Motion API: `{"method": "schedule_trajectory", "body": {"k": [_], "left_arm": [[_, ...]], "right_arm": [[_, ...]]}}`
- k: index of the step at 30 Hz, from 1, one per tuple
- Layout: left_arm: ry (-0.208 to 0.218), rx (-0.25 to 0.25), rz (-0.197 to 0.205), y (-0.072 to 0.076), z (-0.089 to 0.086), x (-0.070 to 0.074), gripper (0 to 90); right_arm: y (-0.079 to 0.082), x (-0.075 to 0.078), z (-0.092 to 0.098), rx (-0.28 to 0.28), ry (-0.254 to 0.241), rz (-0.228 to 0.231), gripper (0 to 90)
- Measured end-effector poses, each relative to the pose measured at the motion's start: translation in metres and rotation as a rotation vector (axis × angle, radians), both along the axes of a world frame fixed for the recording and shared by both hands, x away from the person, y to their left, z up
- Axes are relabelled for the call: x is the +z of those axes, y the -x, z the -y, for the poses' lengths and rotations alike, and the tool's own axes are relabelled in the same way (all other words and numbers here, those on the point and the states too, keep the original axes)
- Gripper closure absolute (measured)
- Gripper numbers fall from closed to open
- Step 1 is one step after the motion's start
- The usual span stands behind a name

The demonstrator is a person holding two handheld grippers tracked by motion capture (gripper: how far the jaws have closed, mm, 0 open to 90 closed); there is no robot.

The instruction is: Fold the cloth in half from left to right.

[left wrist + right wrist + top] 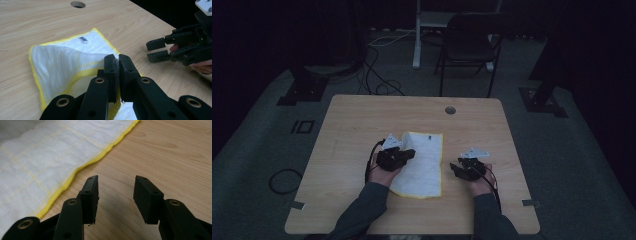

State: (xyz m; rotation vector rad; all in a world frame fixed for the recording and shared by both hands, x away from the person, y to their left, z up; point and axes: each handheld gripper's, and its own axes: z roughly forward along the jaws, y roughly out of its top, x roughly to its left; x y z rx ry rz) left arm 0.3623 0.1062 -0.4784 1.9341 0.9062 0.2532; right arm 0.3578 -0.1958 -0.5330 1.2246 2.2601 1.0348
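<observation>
On the wooden counter (362, 125), just this side of its round cable hole (450, 110), lies the white yellow-edged cloth (424, 160). The left tool (116, 65) is pinched tight on the cloth's lifted edge; carry it low and level across, keeping the fold square. The right tool (115, 196) hangs open and empty beside the cloth's yellow hem, ready to pin it.

White cloth (422, 162) with yellow edging and grid; black tongs (115, 195).
</observation>
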Motion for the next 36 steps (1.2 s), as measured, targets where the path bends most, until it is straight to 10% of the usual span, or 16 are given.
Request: {"method": "schedule_trajectory", "body": {"k": [36], "left_arm": [[-0.058,-0.091,-0.043,-0.014,0.062,-0.019,87.6]], "right_arm": [[0.0,-0.001,0.001,-0.001,0.0,-0.002,54.8]]}}
